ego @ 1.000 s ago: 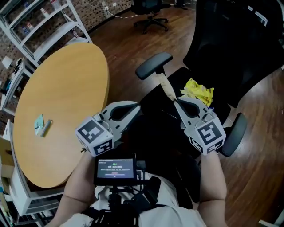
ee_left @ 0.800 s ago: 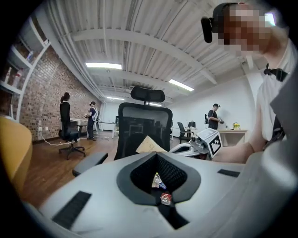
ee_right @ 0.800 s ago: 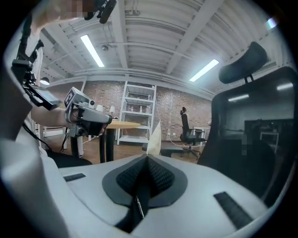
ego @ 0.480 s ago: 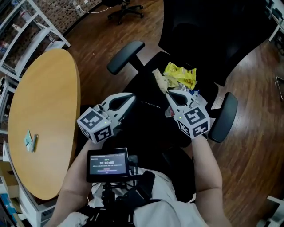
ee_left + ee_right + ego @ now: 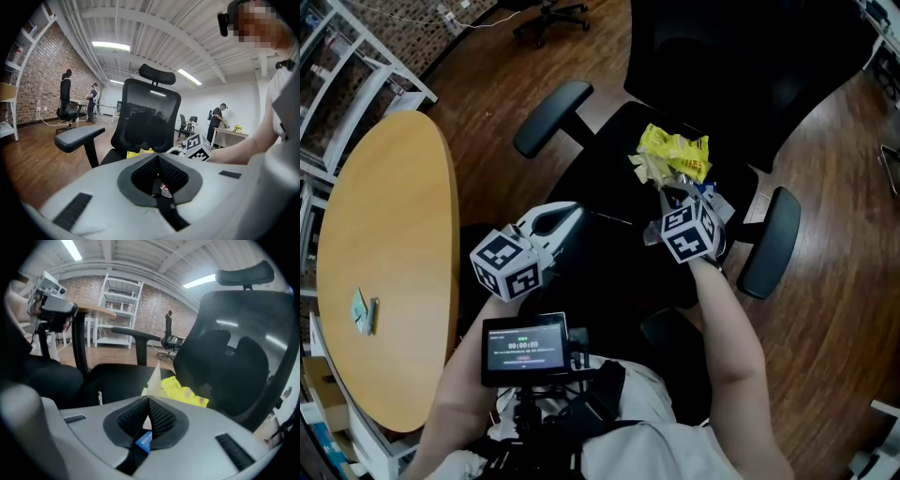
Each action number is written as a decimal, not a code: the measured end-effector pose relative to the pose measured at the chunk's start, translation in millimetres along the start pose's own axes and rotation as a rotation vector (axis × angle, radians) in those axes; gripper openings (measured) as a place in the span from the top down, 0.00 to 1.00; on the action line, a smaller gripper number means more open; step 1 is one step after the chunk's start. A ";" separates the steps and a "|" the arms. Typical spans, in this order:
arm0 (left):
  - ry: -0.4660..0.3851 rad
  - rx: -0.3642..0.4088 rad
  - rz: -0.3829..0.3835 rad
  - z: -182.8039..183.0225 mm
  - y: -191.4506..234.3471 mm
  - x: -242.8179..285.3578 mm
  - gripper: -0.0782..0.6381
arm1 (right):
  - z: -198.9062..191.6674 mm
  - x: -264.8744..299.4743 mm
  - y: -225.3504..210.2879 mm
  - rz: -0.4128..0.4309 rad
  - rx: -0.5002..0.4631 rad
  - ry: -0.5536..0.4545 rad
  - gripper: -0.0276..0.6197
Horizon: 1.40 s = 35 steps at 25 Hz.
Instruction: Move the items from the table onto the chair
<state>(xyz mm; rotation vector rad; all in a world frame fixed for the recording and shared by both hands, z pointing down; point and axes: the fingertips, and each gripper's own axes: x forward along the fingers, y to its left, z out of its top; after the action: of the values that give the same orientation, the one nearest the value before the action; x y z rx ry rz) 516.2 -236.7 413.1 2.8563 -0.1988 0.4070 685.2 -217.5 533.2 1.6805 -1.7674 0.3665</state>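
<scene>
Chair (image 5: 609,183) seat holds yellow wrapper (image 5: 677,155); your right tool (image 5: 673,195) pinches a pale packet (image 5: 153,376) over it. Left tool (image 5: 570,214) pressed together. Small items (image 5: 364,311) sit on round counter (image 5: 384,216), wood floor (image 5: 516,89) between.

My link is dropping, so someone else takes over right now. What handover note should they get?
Right gripper: shut on a pale packet, over the chair seat.
Left gripper: shut on a small shiny scrap.
Done: yellow packet lies on the seat.
To do: release both loads there, then fetch the two small items from the table.
</scene>
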 end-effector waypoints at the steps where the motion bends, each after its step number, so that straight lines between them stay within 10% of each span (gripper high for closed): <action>1: 0.003 -0.005 0.001 -2.3 0.6 0.2 0.88 | -5.5 2.3 -6.3 -0.041 -0.045 0.030 0.95; 7: 0.020 -0.023 0.004 -10.0 2.5 2.8 0.88 | -31.2 22.8 -18.0 -0.114 -0.205 0.155 0.94; 12: 0.034 -0.025 -0.008 -13.4 -2.0 4.4 0.88 | -40.4 24.5 0.0 0.008 -0.123 0.158 0.71; 18: 0.011 -0.054 0.002 -8.4 2.8 -0.7 0.88 | -28.3 10.4 -6.0 0.011 -0.053 0.106 0.71; 23: -0.043 -0.063 0.029 9.0 5.6 -13.9 0.88 | 14.3 -9.6 0.8 0.089 -0.004 -0.054 0.74; 26: -0.085 -0.050 0.046 25.3 8.2 -27.5 0.88 | 56.0 -28.3 15.2 0.171 -0.012 -0.195 0.96; 35: -0.287 -0.025 0.164 110.6 14.7 -138.9 0.88 | 227.9 -125.5 98.0 0.631 -0.128 -0.709 0.96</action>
<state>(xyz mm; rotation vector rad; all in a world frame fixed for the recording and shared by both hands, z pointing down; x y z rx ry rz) 410.0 -266.2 273.1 2.8720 -0.4888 0.0210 524.1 -247.2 308.6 1.1883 -2.7750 -0.1091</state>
